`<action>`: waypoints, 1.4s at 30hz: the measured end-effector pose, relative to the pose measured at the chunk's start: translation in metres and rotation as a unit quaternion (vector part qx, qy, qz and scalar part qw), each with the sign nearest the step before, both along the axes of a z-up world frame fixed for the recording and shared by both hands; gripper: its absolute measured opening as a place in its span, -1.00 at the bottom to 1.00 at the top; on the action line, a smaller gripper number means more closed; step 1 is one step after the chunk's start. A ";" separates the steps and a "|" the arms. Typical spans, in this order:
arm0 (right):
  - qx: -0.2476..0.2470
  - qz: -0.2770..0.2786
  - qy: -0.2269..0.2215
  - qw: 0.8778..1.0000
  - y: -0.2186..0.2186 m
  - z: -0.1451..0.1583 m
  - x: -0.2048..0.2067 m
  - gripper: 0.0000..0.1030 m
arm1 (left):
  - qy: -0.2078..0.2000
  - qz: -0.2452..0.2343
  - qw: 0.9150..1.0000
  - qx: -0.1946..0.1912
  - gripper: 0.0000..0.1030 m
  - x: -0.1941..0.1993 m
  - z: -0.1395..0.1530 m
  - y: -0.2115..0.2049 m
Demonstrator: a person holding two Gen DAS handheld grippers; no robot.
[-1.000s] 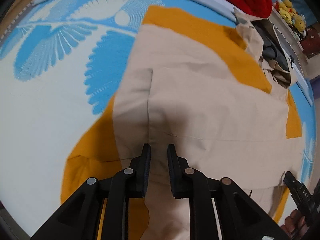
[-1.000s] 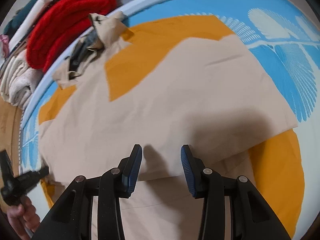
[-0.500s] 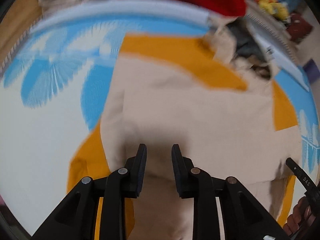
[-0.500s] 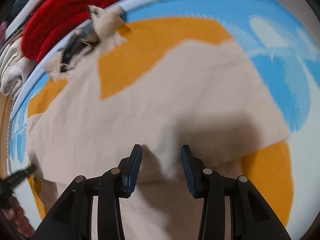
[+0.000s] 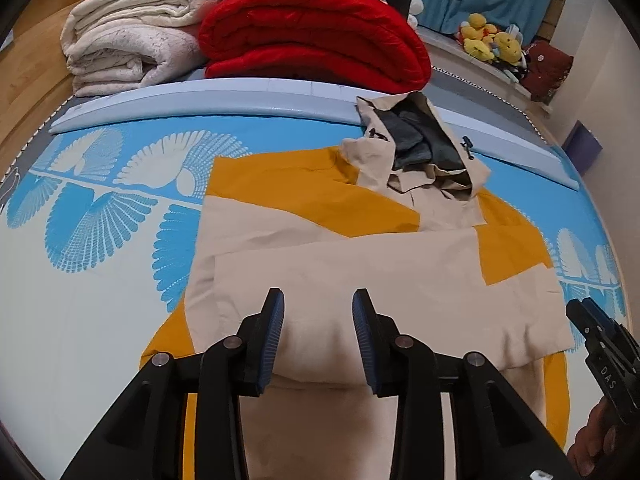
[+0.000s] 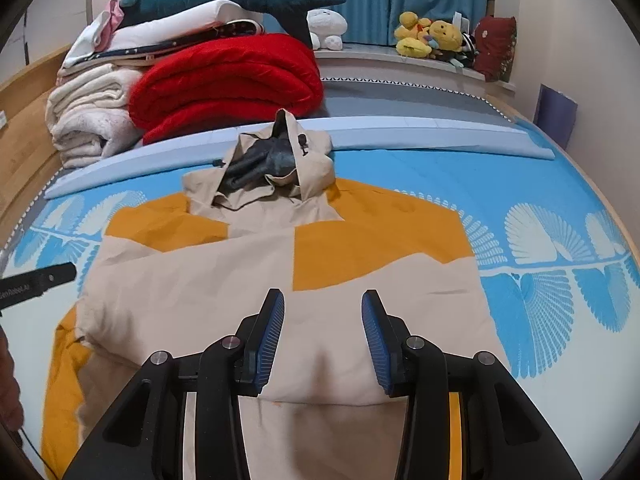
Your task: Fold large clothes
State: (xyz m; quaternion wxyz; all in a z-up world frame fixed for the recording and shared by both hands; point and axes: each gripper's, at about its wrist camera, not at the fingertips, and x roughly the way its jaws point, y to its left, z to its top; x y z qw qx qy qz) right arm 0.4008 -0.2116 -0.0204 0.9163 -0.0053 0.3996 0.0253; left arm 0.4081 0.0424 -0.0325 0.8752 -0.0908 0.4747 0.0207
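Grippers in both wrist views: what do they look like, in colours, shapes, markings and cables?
The left gripper and right gripper look alike: black angular plastic linkage arms with round silver pivot pins, ending in two fingers faced with blue ribbed pads. Seen from the side, the right gripper's black body bears white letters "DAS", and the left one's shows pale lettering too blurred to read. A thin dark cable trails below it.

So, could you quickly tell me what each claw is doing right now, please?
Left claw: open, has just been opening, holding nothing above the beige-and-orange hooded jacket.
Right claw: open, holding nothing.
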 end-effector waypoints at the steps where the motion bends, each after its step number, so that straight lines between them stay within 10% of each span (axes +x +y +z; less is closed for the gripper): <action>1: -0.001 0.000 -0.001 1.000 -0.003 0.002 -0.003 -0.19 | -0.001 0.000 1.000 0.000 -0.29 -0.001 0.001 -0.001; 35: -0.003 0.000 -0.017 1.000 -0.014 0.031 -0.011 -0.19 | -0.049 -0.014 0.998 0.030 -0.25 -0.003 0.016 -0.025; 42: 0.001 0.011 -0.060 0.998 -0.022 0.050 -0.015 -0.20 | -0.050 -0.017 0.997 0.056 -0.56 0.002 0.005 -0.030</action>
